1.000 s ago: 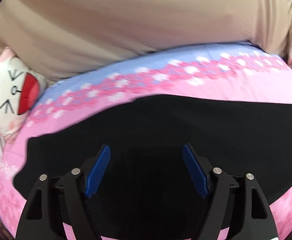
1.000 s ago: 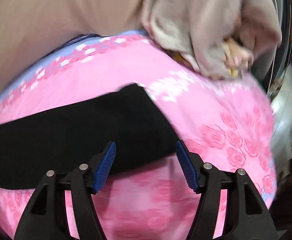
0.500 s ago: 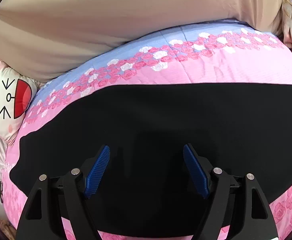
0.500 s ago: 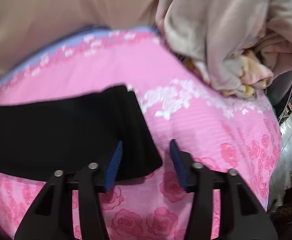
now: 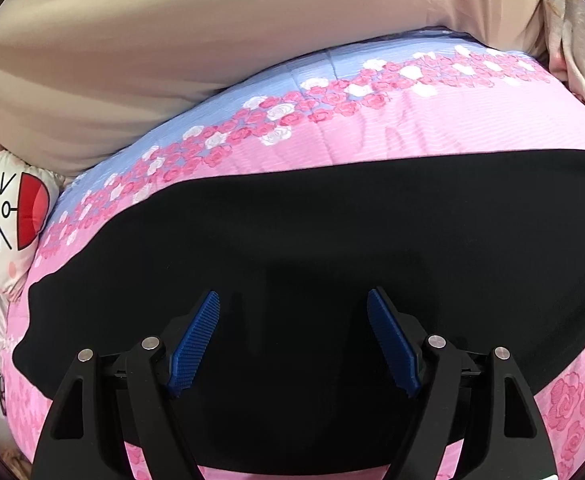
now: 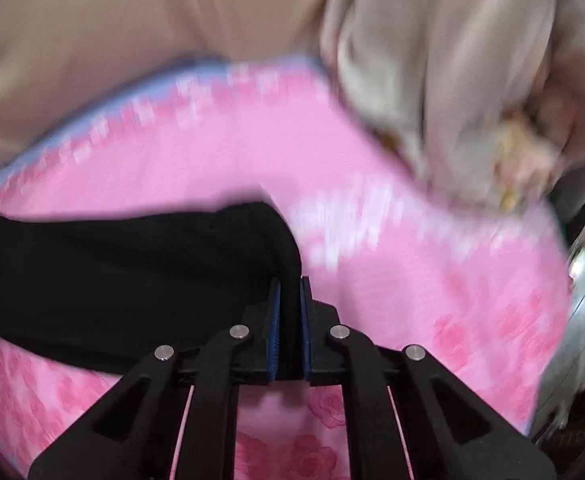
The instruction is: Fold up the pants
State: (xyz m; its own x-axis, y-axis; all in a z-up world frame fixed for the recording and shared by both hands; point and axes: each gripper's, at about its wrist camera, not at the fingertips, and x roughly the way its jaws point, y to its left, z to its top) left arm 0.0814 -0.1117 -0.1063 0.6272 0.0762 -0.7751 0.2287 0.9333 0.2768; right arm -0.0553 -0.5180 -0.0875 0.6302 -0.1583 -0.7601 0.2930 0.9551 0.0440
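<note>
Black pants point(image 5: 332, 248) lie flat across a pink rose-print bedspread point(image 5: 372, 128). My left gripper point(image 5: 292, 312) is open and empty, hovering over the middle of the pants, blue pads wide apart. In the right wrist view the pants point(image 6: 132, 272) stretch to the left. My right gripper point(image 6: 288, 292) is shut on the right end of the pants, with black fabric pinched between its blue pads. That view is blurred by motion.
A beige cloth-covered headboard or wall point(image 5: 212, 40) rises behind the bed. A white cartoon-face pillow point(image 5: 8, 216) sits at the left. A heap of beige and floral bedding point(image 6: 452, 80) lies at the right end of the bed. The bedspread point(image 6: 452, 280) drops off at right.
My right gripper came down on the right end of the pants and closed on it. My left gripper stayed open while its view shifted a little over the pants.
</note>
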